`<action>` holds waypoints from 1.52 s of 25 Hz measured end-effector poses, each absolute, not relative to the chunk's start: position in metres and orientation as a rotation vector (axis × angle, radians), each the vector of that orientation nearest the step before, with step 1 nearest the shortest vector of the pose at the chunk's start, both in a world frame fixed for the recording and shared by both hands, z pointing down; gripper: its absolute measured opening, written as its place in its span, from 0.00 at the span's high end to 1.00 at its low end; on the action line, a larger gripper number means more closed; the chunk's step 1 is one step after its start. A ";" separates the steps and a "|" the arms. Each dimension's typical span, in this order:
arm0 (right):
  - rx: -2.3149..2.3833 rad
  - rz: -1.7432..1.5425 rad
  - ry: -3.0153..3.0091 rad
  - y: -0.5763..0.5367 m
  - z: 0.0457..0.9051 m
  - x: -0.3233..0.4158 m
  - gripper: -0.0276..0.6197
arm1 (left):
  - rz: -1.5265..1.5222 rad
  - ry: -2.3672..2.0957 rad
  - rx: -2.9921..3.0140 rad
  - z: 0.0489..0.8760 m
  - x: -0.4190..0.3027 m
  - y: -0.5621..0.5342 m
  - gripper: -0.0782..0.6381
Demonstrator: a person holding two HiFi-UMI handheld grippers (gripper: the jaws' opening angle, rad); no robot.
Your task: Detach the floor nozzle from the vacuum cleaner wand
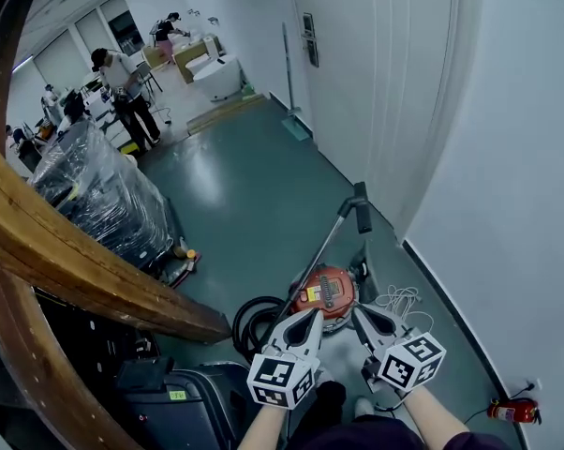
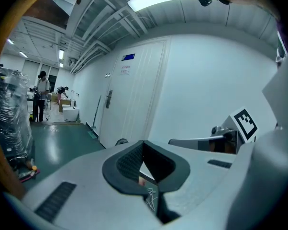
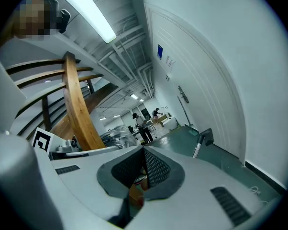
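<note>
The red canister vacuum (image 1: 325,291) stands on the green floor in the head view. Its silver wand (image 1: 327,242) slants up and away to the dark floor nozzle (image 1: 361,206), which is raised near the white wall. My left gripper (image 1: 313,314) is shut and empty, its tip just over the canister's left side. My right gripper (image 1: 357,310) is shut and empty beside the canister's right side. The right gripper view shows the nozzle (image 3: 205,136) and wand (image 3: 197,150) ahead, beyond the shut jaws. Only wall and doors lie ahead of the left gripper (image 2: 144,166).
A black hose (image 1: 252,321) coils left of the canister, and a white cable (image 1: 400,300) lies to its right. A red fire extinguisher (image 1: 511,409) lies by the wall. A wooden stair rail (image 1: 85,270) and a plastic-wrapped pallet (image 1: 96,193) stand at the left. People (image 1: 125,90) work far off.
</note>
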State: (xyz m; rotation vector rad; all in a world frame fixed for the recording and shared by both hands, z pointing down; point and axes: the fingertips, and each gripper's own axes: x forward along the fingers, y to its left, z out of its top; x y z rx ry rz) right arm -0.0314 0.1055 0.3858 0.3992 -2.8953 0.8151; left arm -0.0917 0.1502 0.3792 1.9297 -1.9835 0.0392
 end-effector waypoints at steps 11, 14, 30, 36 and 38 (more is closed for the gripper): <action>0.572 0.860 -2.859 0.078 0.392 -0.054 0.93 | 0.040 -1.879 1.984 0.387 -0.131 0.124 0.88; 0.613 0.873 -2.849 0.069 0.397 -0.055 0.93 | 0.052 -1.856 1.996 0.390 -0.136 0.114 0.88; 0.682 0.981 -2.793 -0.025 0.436 -0.087 0.93 | 0.141 -1.806 1.993 0.418 -0.182 0.020 0.88; 0.683 1.032 -2.772 -0.068 0.447 -0.097 0.93 | 0.151 -1.768 1.999 0.426 -0.193 -0.026 0.88; 0.685 1.051 -2.768 -0.081 0.449 -0.099 0.93 | 0.158 -1.765 1.994 0.427 -0.196 -0.039 0.88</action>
